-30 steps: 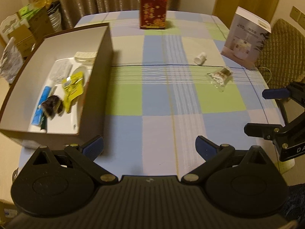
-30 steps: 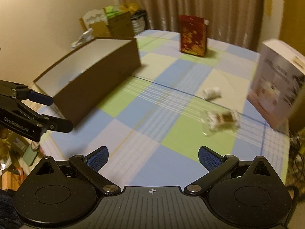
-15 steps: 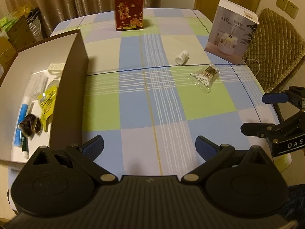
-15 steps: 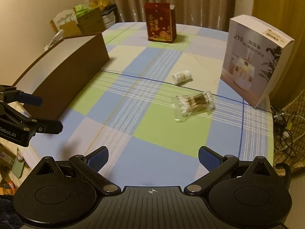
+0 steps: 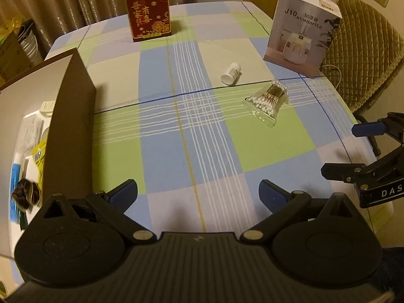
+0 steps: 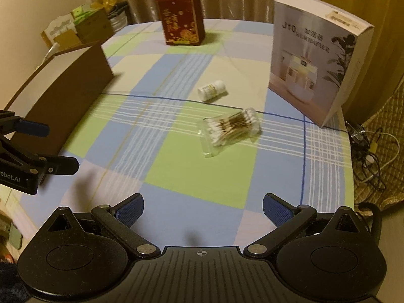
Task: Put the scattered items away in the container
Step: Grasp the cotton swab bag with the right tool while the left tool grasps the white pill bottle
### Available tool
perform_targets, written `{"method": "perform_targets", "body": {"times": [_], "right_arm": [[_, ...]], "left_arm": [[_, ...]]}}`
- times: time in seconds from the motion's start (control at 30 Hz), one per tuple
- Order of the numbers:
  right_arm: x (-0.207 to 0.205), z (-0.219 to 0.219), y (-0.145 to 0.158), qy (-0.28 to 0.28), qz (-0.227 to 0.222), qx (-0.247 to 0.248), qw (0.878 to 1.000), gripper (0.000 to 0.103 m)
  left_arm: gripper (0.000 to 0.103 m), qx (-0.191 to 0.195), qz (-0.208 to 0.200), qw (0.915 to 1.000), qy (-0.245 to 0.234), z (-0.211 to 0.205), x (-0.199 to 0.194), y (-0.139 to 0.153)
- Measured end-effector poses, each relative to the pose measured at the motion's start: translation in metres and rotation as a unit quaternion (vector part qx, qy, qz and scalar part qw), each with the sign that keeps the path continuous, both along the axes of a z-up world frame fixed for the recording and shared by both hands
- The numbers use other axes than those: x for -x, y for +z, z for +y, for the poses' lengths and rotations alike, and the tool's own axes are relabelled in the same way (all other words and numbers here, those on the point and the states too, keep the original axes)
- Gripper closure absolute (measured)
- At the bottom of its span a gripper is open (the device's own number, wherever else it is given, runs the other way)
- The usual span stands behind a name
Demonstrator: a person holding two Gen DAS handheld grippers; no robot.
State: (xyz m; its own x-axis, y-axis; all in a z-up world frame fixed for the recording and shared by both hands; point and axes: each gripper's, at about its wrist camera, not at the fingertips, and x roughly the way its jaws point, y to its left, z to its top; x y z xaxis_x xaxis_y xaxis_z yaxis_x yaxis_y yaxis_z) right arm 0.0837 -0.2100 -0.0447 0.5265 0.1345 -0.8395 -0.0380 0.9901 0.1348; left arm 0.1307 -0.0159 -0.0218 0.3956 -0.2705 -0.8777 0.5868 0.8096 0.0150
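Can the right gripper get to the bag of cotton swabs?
Probably yes. The right gripper is open and empty, and only bare tablecloth lies between it and the bag of cotton swabs; the little bottle sits farther back.

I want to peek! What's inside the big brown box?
Inside the brown box I can see a yellow packet, a blue tube and a dark wrapper. Its near wall hides the rest.
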Motion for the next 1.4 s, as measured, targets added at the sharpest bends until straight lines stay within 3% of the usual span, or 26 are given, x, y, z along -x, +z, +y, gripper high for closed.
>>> {"method": "perform_targets", "body": {"times": [0.37,0.67,0.8,0.83,0.87,0.97,1.07,1.2,1.23,1.27,1.3,1.4], "right_arm": [[-0.027,-0.034,-0.013,-0.078,0.005,-0.047,0.996,0.000],[-0.054,-0.054,-0.031,-0.150,-0.012,-0.134,0.980,0.000],[-0.072,-0.053,-0.040,-0.167,-0.028,-0.132,0.977,0.000],[-0.075,-0.052,-0.042,-0.171,-0.035,-0.131,0.976,0.007],[-0.078,-0.052,-0.044,-0.171,-0.039,-0.139,0.975,0.030],[-0.090,-0.056,-0.054,-0.192,-0.023,-0.158,0.968,0.034],[-0.095,-0.060,-0.058,-0.210,-0.037,-0.163,0.963,0.034],[-0.108,-0.064,-0.060,-0.216,-0.033,-0.146,0.965,0.034],[-0.112,-0.063,-0.061,-0.215,-0.025,-0.132,0.967,0.037],[-0.114,-0.063,-0.063,-0.211,-0.020,-0.123,0.970,0.061],[-0.116,-0.063,-0.064,-0.198,-0.016,-0.122,0.973,0.065],[-0.118,-0.062,-0.063,-0.161,-0.010,-0.098,0.982,0.067]], "left_arm": [[0.002,-0.025,0.003,0.9996,-0.014,-0.029,-0.041,-0.018],[0.002,-0.038,0.013,0.9992,-0.009,-0.042,-0.074,-0.035],[0.002,-0.045,0.019,0.9988,0.000,-0.044,-0.087,-0.044],[0.002,-0.048,0.019,0.9987,0.001,-0.044,-0.090,-0.045],[0.002,-0.049,0.020,0.9986,0.001,-0.044,-0.093,-0.046],[0.002,-0.051,0.024,0.9984,0.005,-0.041,-0.100,-0.050],[0.002,-0.055,0.026,0.9981,0.011,-0.038,-0.105,-0.053],[0.002,-0.058,0.026,0.9978,0.018,-0.035,-0.114,-0.054],[0.002,-0.059,0.026,0.9978,0.019,-0.035,-0.116,-0.055],[0.002,-0.059,0.025,0.9977,0.020,-0.035,-0.119,-0.055],[0.002,-0.059,0.025,0.9977,0.021,-0.036,-0.121,-0.055],[0.002,-0.058,0.023,0.9979,0.020,-0.038,-0.125,-0.055]]}}
